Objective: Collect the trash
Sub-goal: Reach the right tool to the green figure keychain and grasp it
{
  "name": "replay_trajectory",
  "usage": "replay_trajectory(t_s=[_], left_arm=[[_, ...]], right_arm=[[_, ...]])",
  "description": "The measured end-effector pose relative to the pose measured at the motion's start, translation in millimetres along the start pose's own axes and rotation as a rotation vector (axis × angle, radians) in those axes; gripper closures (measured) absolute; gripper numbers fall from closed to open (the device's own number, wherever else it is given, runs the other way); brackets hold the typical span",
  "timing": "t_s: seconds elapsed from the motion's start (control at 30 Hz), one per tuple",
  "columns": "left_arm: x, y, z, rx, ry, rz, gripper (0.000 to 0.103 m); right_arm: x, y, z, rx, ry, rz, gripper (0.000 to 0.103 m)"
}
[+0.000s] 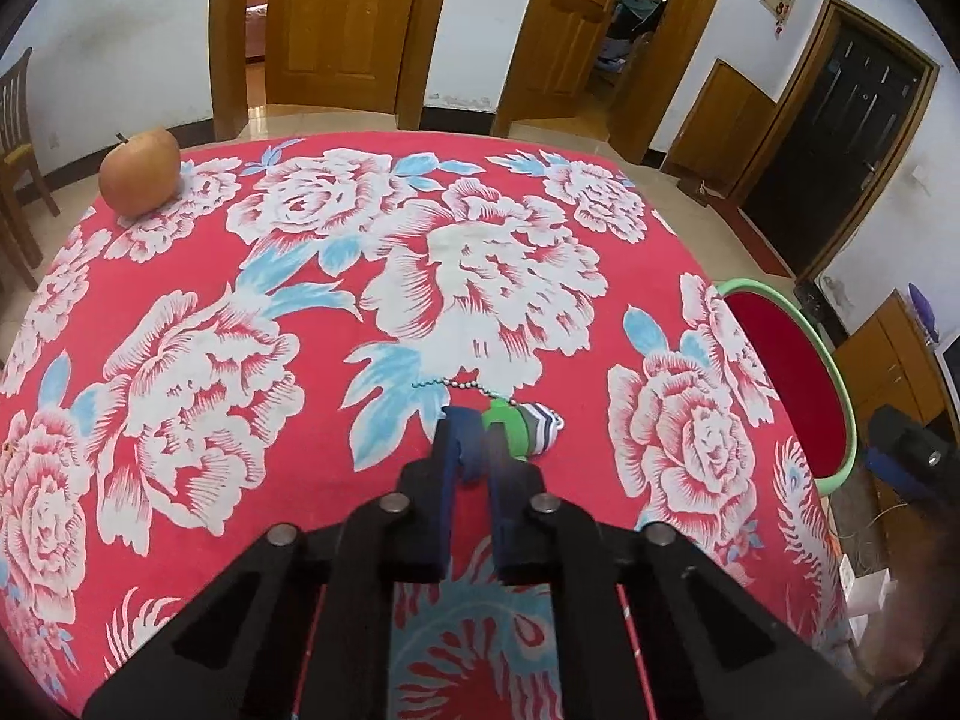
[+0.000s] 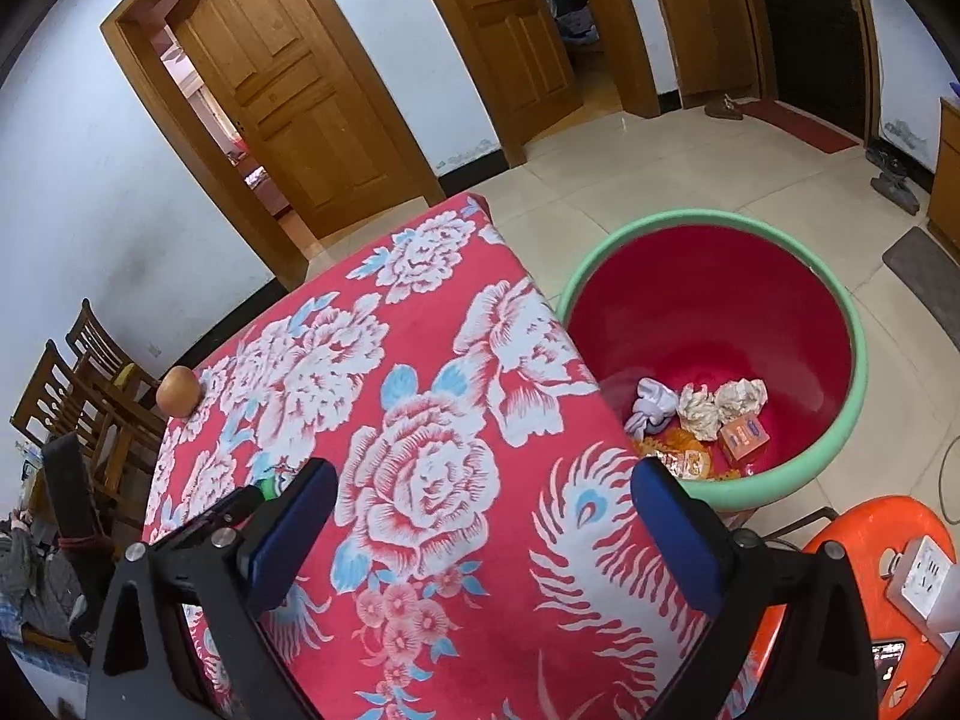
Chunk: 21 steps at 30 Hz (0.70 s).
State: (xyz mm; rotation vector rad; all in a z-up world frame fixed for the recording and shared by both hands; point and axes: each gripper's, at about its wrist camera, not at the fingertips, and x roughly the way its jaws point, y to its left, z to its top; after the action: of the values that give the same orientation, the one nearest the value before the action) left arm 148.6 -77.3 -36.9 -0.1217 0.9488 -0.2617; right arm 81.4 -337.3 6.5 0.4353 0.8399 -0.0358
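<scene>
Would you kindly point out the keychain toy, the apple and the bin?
Keychain toy [image 1: 528, 427], left wrist view, on its striped body.
Apple [image 1: 139, 170], left wrist view, on its front skin.
Bin [image 2: 851, 372], right wrist view, on its green rim.

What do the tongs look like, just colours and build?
Both tongs share one build: a black angular frame with triangular cut-outs and round silver pivot bolts. The left tongs and right tongs each end in two flat fingers faced with dark blue pads. No sleeves or markings show.

White walls [image 1: 126, 30], wooden doors [image 1: 336, 18], beige tiled floor [image 2: 708, 174], wooden chairs [image 2: 78, 384].
</scene>
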Motion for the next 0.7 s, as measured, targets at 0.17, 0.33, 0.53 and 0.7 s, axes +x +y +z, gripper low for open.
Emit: replay_trajectory(t_s=[0.17,0.33,0.53,0.7], left_arm=[[-8,4,0,-0.016,-0.001,-0.052,0.101],[-25,10,5,-0.012,-0.033,-0.054,0.101],[-50,33,17,-0.031,-0.081,-0.030,0.101],[-69,56,28,-0.041,-0.124,0.006,0.101]], right_arm=[[-9,7,0,-0.015,-0.017,0.002,0.002],[-10,14,0,-0.024,-0.007,0.008,0.002],[-14,32,1,-0.054,-0.014,0.025,0.002],[-9,52,1,-0.093,0.004,0.033,0.002]])
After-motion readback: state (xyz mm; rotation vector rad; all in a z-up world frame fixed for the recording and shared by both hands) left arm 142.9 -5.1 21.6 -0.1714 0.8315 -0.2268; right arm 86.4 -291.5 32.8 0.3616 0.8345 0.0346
